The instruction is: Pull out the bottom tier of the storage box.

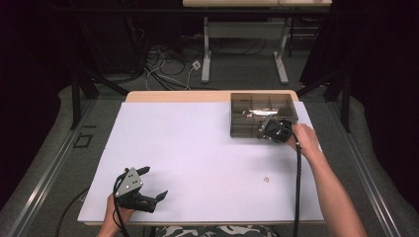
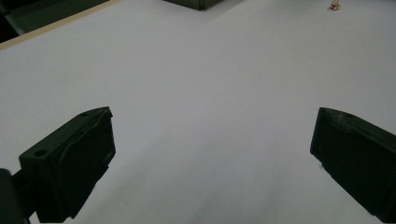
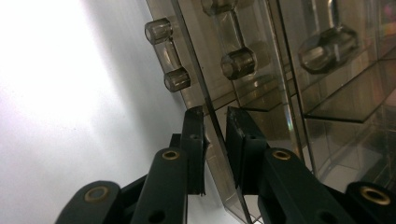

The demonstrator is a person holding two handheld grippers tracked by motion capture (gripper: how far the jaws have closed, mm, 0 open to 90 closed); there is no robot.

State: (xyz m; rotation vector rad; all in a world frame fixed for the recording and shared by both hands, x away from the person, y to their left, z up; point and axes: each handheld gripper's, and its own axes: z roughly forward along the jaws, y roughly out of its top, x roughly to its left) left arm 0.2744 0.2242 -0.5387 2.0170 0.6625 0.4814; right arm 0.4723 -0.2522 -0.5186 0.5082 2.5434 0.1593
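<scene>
From the high view, my right gripper sits at the near edge of the smoky clear box, which stands by the far right corner of the table. My right hand is just behind it, close to the table's right edge. My left gripper rests near the near left corner, its fingers spread wide with bare table between them. A tiny pale bit lies on the table toward the near right, well apart from both grippers.

In the left gripper view, my two fingers stand far apart and hold nothing; the box's corner and the tiny bit show at the far top.

In the right gripper view, my fingers are drawn narrow on either side of the box's thin clear lid panel, pinching its edge. Hinge-like clear knobs sit farther along that panel, with compartments beyond.
</scene>
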